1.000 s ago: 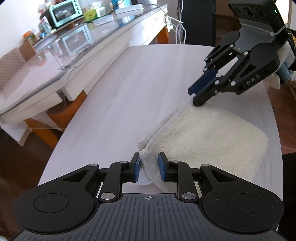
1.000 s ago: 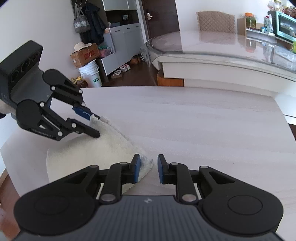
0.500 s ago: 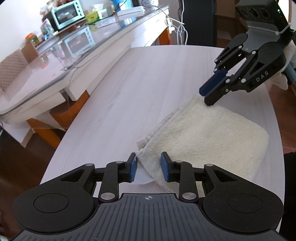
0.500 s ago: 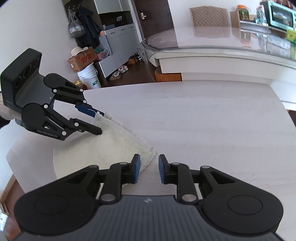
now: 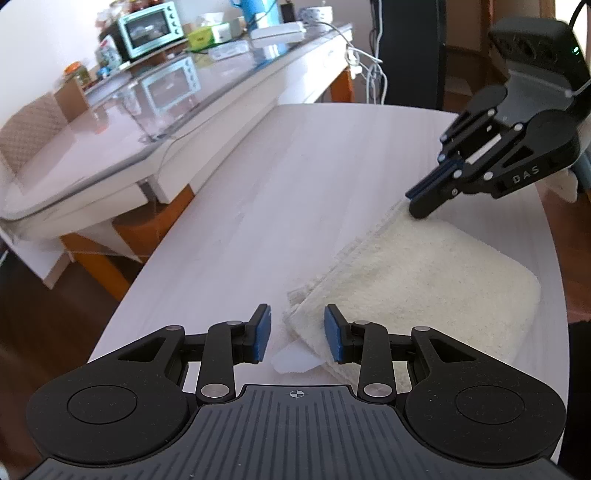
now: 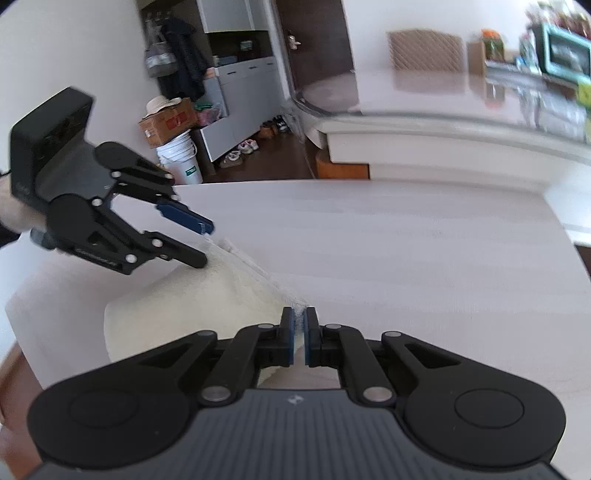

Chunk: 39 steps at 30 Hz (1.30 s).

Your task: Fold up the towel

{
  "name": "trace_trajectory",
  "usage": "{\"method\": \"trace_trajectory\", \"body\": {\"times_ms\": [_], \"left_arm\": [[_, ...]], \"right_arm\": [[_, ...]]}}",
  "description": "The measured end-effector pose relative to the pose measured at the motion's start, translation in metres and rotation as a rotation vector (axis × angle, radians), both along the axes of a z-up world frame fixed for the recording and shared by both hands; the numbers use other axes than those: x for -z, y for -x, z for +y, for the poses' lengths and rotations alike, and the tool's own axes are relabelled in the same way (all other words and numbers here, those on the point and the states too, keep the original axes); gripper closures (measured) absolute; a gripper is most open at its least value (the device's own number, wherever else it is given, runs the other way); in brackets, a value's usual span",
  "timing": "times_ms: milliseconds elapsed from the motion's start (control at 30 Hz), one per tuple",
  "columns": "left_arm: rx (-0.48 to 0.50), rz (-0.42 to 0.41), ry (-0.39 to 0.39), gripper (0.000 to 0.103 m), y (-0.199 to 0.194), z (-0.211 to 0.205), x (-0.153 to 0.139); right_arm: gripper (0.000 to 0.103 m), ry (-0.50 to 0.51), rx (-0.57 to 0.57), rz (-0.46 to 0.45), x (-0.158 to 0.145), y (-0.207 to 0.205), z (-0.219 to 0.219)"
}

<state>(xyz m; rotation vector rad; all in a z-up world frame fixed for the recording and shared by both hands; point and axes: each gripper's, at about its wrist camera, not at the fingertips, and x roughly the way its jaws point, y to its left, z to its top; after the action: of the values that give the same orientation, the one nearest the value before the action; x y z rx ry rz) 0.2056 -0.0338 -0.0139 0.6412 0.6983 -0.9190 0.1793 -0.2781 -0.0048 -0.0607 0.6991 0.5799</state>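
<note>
The towel (image 5: pixel 417 273) is laid on the counter (image 5: pixel 295 177) already folded into a thick stack, one corner pinched by the just-clenched right tool (image 6: pixel 300 325), the other straddled by the released left tool (image 5: pixel 296 334), so further folding is judged outstanding.

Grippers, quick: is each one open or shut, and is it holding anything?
Left gripper: open around the towel corner, not pinching.
Right gripper: just closed, shut on the towel's edge.

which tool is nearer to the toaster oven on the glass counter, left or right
Left. The left tool, open astride a towel corner, sits at the table side facing the toaster oven. The right tool, shut on the other corner, is further away.
</note>
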Motion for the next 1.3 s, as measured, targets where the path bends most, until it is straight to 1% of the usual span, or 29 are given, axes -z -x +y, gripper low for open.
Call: {"method": "trace_trajectory", "body": {"times_ms": [67,133,200,267,367,433,500,533,567,700,833,933,1033,1167,1267,1300], "left_arm": [[0.045,-0.013,-0.011,0.066,-0.001,-0.003,0.000],[0.074,-0.005,-0.012,0.062,-0.003,-0.005,0.000],[0.102,0.001,-0.011,0.062,-0.005,-0.006,0.000],[0.126,0.034,0.001,0.062,-0.011,-0.007,0.000],[0.133,0.080,0.005,0.064,-0.018,-0.007,0.002],[0.133,0.102,0.020,0.063,-0.023,-0.006,0.003],[0.136,0.120,0.021,0.066,-0.027,-0.006,0.005],[0.134,0.121,0.024,0.075,-0.028,-0.005,0.005],[0.132,0.123,0.027,0.092,-0.028,-0.005,0.005],[0.143,0.097,0.022,0.094,-0.022,-0.004,0.001],[0.148,0.053,0.020,0.095,-0.006,0.003,-0.007],[0.173,0.042,0.019,0.095,0.010,0.011,-0.017],[0.201,0.040,0.017,0.095,0.025,0.020,-0.028],[0.180,0.035,0.009,0.095,0.029,0.028,-0.036],[0.161,0.029,0.031,0.095,0.027,0.030,-0.038],[0.159,0.031,0.029,0.095,0.028,0.031,-0.038]], "right_arm": [[0.097,0.028,-0.033,-0.032,-0.003,0.007,0.006],[0.097,0.033,-0.062,-0.055,-0.006,0.012,0.008],[0.097,0.034,-0.073,-0.066,-0.008,0.014,0.009],[0.097,0.025,-0.075,-0.066,-0.009,0.014,0.008],[0.097,0.021,-0.072,-0.057,-0.007,0.015,0.005],[0.097,0.019,-0.068,-0.052,-0.006,0.015,0.003],[0.097,0.011,-0.066,-0.045,-0.006,0.015,0.001],[0.097,0.009,-0.064,-0.044,-0.006,0.015,0.001],[0.097,0.008,-0.061,-0.042,-0.005,0.016,0.000],[0.097,0.000,-0.050,-0.037,-0.006,0.017,-0.002],[0.097,-0.014,-0.055,-0.034,-0.007,0.020,-0.003],[0.097,-0.047,-0.113,-0.034,-0.012,0.030,-0.003],[0.097,-0.072,-0.145,-0.037,-0.017,0.037,-0.003],[0.098,-0.136,-0.133,-0.036,-0.023,0.037,-0.010],[0.099,-0.193,-0.109,-0.029,-0.027,0.031,-0.017],[0.099,-0.194,-0.106,-0.030,-0.028,0.030,-0.017]]}}
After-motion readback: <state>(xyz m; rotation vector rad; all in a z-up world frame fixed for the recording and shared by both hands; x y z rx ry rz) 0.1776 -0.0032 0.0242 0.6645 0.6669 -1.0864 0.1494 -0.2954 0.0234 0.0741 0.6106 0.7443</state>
